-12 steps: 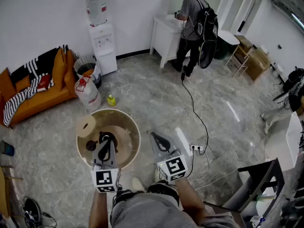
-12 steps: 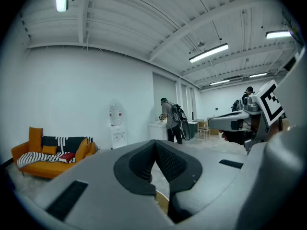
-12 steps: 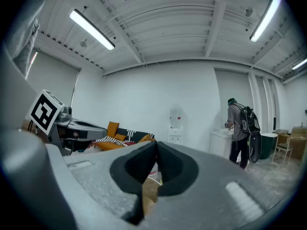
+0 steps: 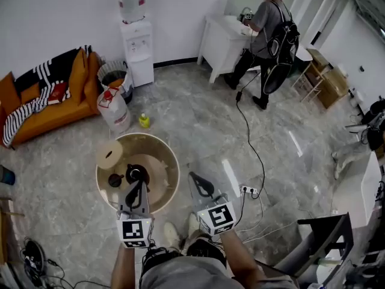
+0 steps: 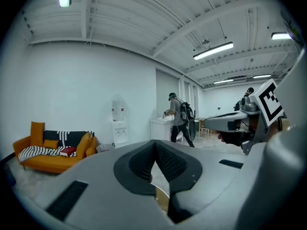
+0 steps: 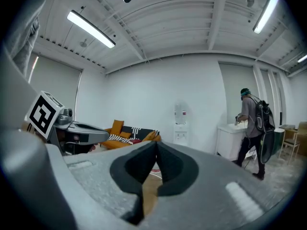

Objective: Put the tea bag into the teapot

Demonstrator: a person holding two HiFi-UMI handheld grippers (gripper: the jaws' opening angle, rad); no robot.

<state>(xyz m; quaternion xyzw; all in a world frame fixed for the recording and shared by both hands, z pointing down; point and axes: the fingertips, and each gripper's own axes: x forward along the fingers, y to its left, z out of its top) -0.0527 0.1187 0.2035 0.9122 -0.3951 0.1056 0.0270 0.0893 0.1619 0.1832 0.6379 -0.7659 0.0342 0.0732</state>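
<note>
A round wooden tray table [image 4: 162,155] stands on the floor in front of me. On it are a dark teapot [image 4: 136,173], a small dark cup [image 4: 115,180] and a pale round disc [image 4: 109,154]. No tea bag shows in any view. My left gripper [image 4: 141,183] hovers over the near side of the table just behind the teapot, its jaws shut with nothing between them [image 5: 154,143]. My right gripper [image 4: 193,175] is held to the right of the table over the floor, also shut and empty [image 6: 156,143].
An orange sofa [image 4: 48,107], a water dispenser [image 4: 137,41], a large water jug [image 4: 114,110] and a small yellow bottle [image 4: 144,120] lie beyond the table. A power strip [image 4: 248,189] with a cable is at the right. A person [image 4: 267,35] stands at a white counter.
The head view has shifted a little, and the person at the back has stepped to the right. Both grippers keep their places and stay shut.
</note>
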